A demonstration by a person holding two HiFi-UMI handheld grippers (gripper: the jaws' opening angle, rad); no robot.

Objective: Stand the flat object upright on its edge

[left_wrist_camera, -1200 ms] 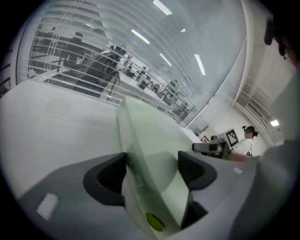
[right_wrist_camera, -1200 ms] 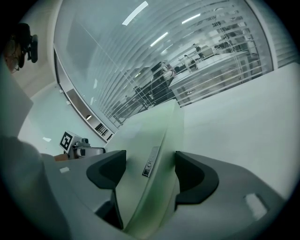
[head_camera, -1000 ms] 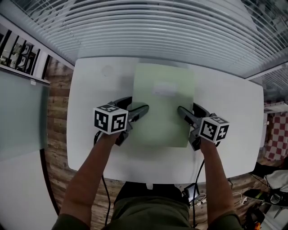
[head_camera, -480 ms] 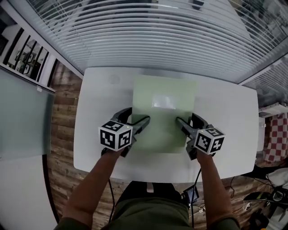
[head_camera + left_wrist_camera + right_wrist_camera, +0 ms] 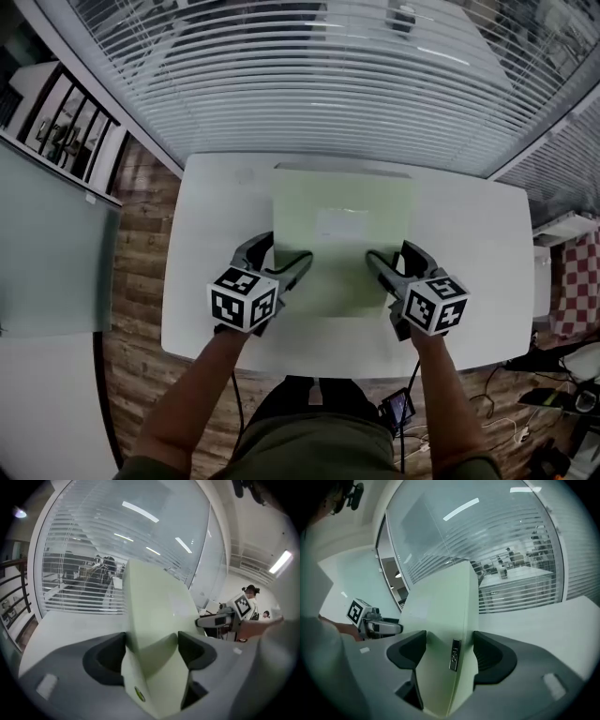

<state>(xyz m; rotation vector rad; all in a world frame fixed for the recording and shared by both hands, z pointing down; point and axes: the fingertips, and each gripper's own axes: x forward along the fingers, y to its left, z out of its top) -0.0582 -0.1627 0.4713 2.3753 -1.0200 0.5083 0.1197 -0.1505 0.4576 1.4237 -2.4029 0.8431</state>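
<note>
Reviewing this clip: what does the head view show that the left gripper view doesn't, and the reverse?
Head view only: the whole white table and the wood floor around it. Left gripper view only: the left hand-held gripper shut on the green board at its edge, with a round sticker on that edge. Both: the board, the right hand-held gripper, the blinds.

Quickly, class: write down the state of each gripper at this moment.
Left gripper: shut on the green board's left edge.
Right gripper: shut on the green board's right edge.
</note>
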